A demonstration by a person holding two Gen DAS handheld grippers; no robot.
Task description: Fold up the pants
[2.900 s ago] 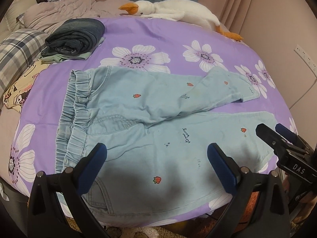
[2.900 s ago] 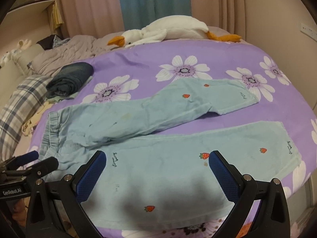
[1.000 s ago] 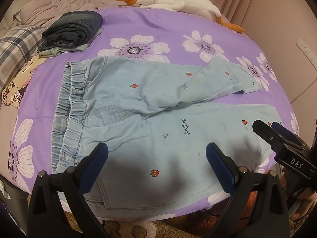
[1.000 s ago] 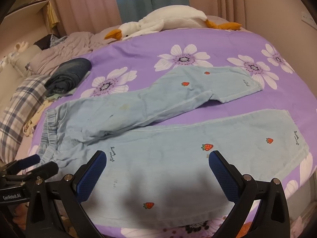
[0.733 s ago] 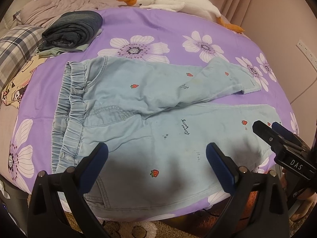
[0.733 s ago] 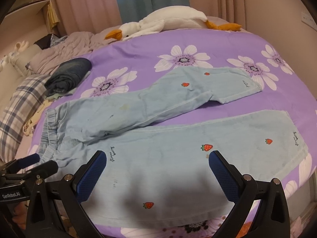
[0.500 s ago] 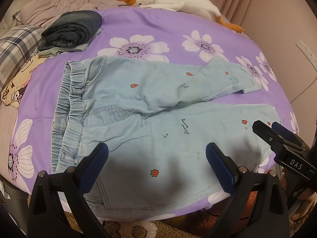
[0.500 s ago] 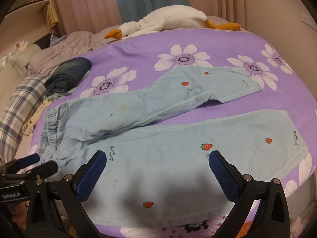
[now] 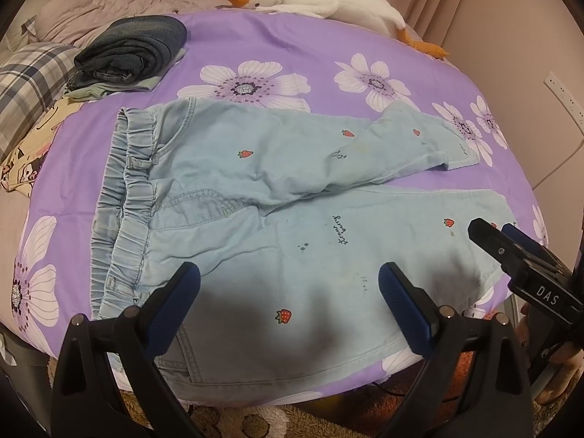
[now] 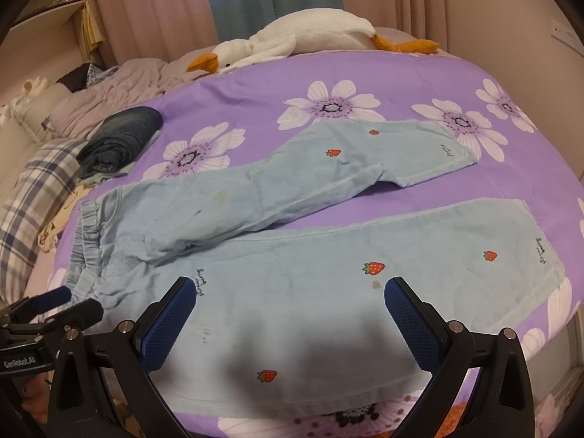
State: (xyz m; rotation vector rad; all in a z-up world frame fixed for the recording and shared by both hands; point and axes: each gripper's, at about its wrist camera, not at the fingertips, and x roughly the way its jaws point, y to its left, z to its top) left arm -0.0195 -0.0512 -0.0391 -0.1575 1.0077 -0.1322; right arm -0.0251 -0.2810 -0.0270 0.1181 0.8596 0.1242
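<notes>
We see the light-blue pants (image 9: pixel 255 197) spread flat on the purple flowered bed (image 9: pixel 277 43), legs apart. Our left hand-held gripper (image 9: pixel 288 292) and right hand-held gripper (image 10: pixel 290 301), marked "DAS", hover released above them.

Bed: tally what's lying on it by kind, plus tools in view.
Light blue pants: 1
Folded dark jeans: 1
Plush goose: 1
Plaid pillow: 1
Tools, left and right, both open: 2
Total: 6
</notes>
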